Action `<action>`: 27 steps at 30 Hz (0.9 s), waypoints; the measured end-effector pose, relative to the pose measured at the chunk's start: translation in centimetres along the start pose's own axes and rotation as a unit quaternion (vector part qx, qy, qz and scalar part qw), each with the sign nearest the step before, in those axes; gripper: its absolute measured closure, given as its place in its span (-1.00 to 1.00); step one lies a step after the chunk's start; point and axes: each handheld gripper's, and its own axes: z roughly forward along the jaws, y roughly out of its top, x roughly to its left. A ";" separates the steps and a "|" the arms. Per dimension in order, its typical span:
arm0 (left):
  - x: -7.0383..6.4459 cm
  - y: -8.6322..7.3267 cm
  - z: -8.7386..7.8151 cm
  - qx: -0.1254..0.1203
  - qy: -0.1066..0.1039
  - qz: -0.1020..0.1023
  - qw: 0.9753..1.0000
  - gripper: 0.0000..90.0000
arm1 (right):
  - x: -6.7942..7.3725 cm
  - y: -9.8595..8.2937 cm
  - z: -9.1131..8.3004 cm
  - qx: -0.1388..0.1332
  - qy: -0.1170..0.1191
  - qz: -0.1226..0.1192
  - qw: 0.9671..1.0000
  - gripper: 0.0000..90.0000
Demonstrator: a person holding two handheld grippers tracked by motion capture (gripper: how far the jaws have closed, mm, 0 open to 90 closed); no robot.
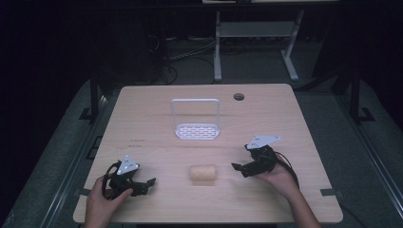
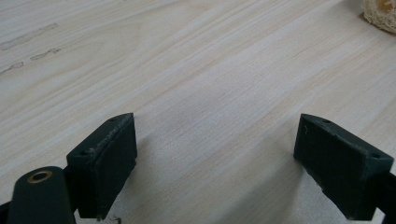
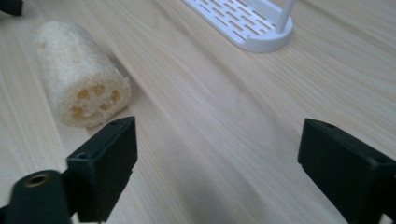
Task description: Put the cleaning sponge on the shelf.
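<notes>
The loofah (image 2: 380,14) is cut off by the left gripper view's top right corner, beside it the rack (image 3: 243,23) loses its far end and handle past the right gripper view's top edge, and the small marks (image 1: 137,141) left of the rack are unreadable.

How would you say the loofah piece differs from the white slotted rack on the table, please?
The loofah piece is tan, rough and fibrous; the white slotted rack is smooth and pierced with neat slots. The loofah is a short cylinder lying on its side, while the rack is a flat tray with a tall hoop upright behind it. The loofah lies between both tongs; the rack sits farther back. Both rest untouched on the wooden table.
</notes>
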 end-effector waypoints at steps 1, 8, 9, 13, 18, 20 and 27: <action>0.0 0.0 0.0 0.000 0.000 0.000 1.000 -0.72 | 0.0 0.0 0.0 0.000 0.000 0.000 1.000 -0.73; 0.0 0.0 0.0 0.000 0.000 0.000 1.000 -0.72 | 0.2 0.9 0.4 0.001 0.009 -0.010 1.000 -0.74; 0.0 0.0 0.0 0.000 0.000 0.000 1.000 -0.72 | 0.2 1.0 0.4 -0.001 0.011 -0.009 1.000 -0.74; 0.0 0.0 0.0 0.000 0.000 0.000 1.000 -0.72 | 0.2 1.6 0.6 -0.004 0.021 -0.011 1.000 -0.75; 0.0 0.0 0.0 0.000 0.000 0.000 1.000 -0.72 | 0.5 2.4 0.9 -0.004 0.030 -0.019 0.999 -0.75; 0.0 0.0 0.0 0.000 0.000 0.000 1.000 -0.72 | 0.6 2.7 1.0 -0.005 0.033 -0.022 0.999 -0.76; 0.0 0.0 0.0 0.000 0.000 0.001 1.000 -0.72 | 1.2 3.7 1.5 -0.008 0.047 -0.031 0.998 -0.76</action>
